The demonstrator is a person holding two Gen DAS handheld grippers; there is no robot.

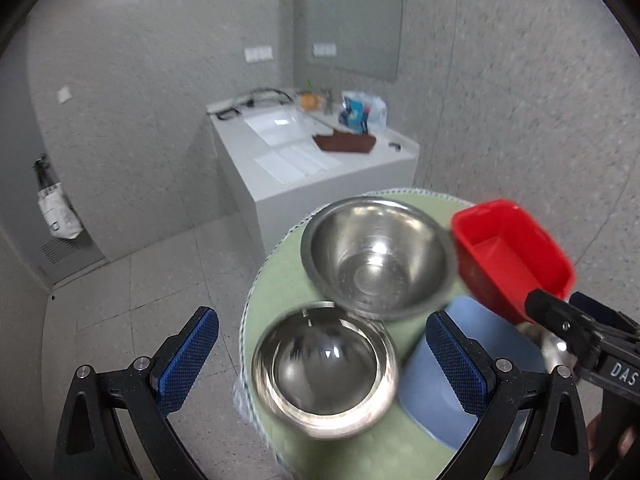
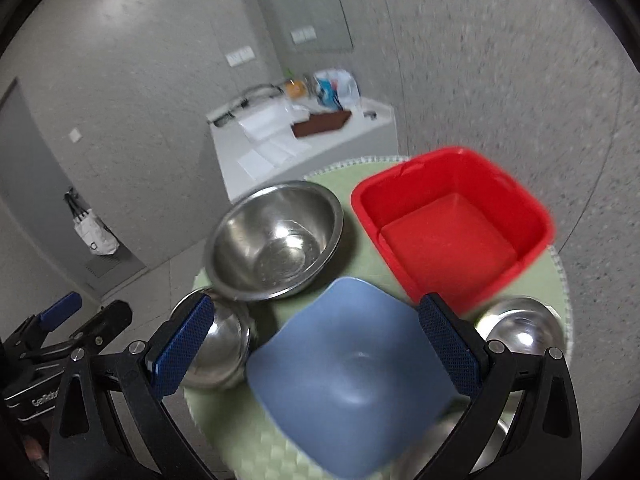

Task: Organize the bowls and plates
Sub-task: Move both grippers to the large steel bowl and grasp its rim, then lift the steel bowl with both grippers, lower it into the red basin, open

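Note:
On a round table with a green mat (image 1: 280,292) stand a large steel bowl (image 1: 376,256), a smaller steel bowl (image 1: 324,368), a blue square bowl (image 1: 432,384) and a red square bowl (image 1: 512,256). My left gripper (image 1: 320,364) is open, hovering over the smaller steel bowl. My right gripper (image 2: 320,356) is open, above the blue bowl (image 2: 348,376). In the right wrist view the red bowl (image 2: 452,228) and large steel bowl (image 2: 276,240) lie beyond, a small steel bowl (image 2: 216,352) left, another steel bowl (image 2: 520,328) right.
A white counter (image 1: 312,160) with a sink, a brown cloth and bottles stands behind the table against grey walls. A white bag (image 1: 56,212) hangs at the left wall. Tiled floor lies to the left of the table.

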